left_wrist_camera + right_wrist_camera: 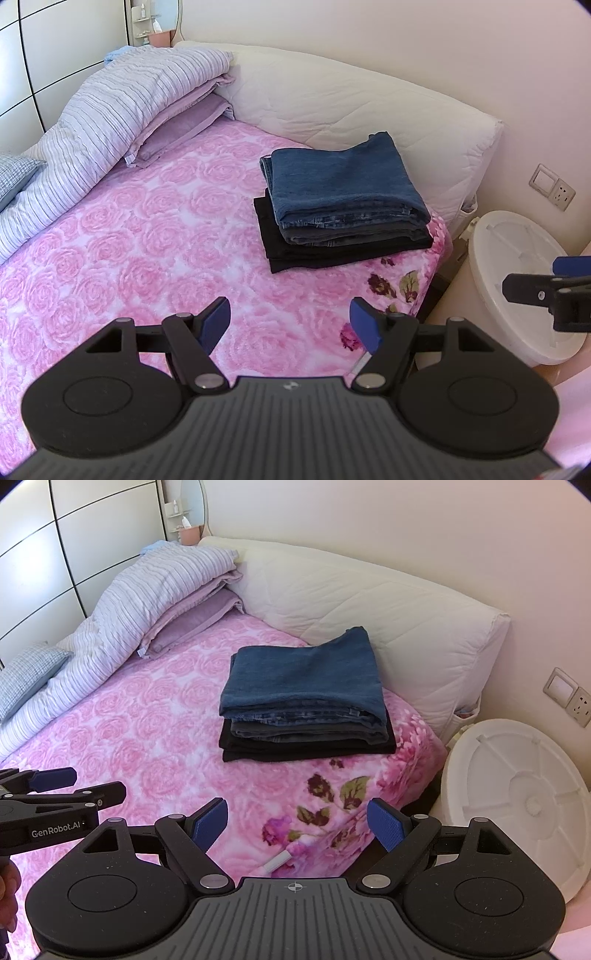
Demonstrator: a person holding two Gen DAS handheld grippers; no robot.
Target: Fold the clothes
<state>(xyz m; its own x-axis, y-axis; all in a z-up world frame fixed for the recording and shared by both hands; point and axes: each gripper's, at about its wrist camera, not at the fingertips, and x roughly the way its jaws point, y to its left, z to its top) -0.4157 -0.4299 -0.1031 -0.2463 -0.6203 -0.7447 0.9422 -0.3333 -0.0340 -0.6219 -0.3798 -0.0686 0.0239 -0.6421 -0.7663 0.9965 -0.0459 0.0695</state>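
Stack of folded clothes (343, 206) sat on the bed, near the far right corner, just in front of the white quilted headboard cushion (369, 103). Top item: blue denim jeans (306, 675), coarse weave, folded into a rough rectangle, fold edges w/ seams facing the cams. Under it a grey denim layer, then a black garment (306, 749), flat, slightly wider than the rest, sticking out on the left side. Long axis of stack ran roughly left-right in both views, slightly skewed; edges fairly aligned.

Bed cover (147, 240): fluffy pink blanket w/ embossed rose pattern, darker printed flowers at the near right edge. Small white tube-like item (275, 862) lay on the blanket near that edge; can't tell what it is. Striped lilac duvet (122, 107) bunched along the left, purple pillow under it.

White round plastic thing (517, 805) stood beside the bed on the right, ribbed disc face.

Left claw (290, 325) hovered over the blanket short of the stack, pitched down, blue pads wide apart, nothing between them. Right claw (297, 825) same pose over the bed's near right corner, pads spread wide, empty. Both well clear of the stack.
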